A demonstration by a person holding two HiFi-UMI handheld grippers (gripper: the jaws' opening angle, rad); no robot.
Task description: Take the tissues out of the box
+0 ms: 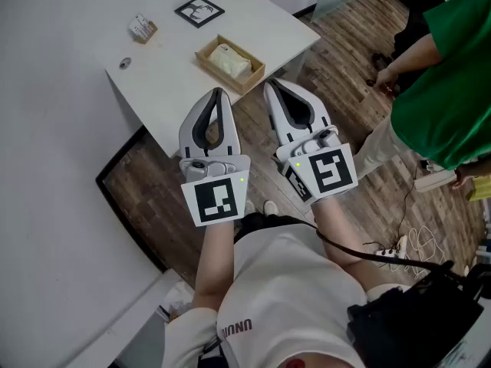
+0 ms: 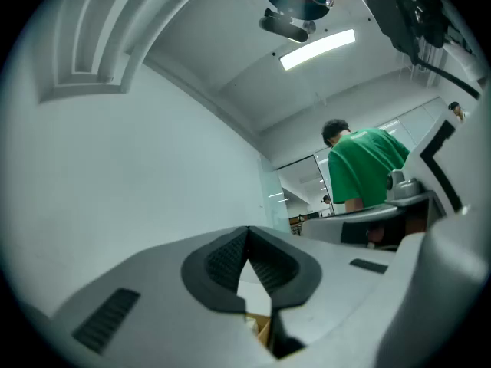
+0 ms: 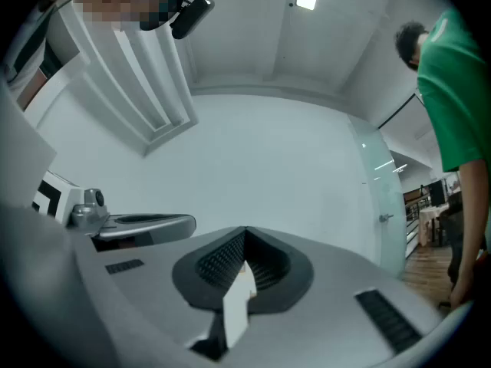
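An open cardboard box [image 1: 214,65] with white tissues [image 1: 232,60] inside sits near the front edge of a white table [image 1: 165,79]. My left gripper [image 1: 219,93] is held up in front of the table, below the box in the head view, jaws shut and empty. My right gripper [image 1: 269,85] hangs beside it, just right of the box, also shut with nothing held. In the left gripper view the left gripper [image 2: 247,229] has its pads meeting, with a sliver of the box [image 2: 261,330] below them. The right gripper [image 3: 245,233] points at a bare wall.
A black-framed marker card [image 1: 199,11], a small carton [image 1: 143,27] and a small round object [image 1: 124,63] lie further back on the table. A person in a green shirt [image 1: 445,90] stands to the right on the wooden floor. A black bag [image 1: 414,320] and cables lie lower right.
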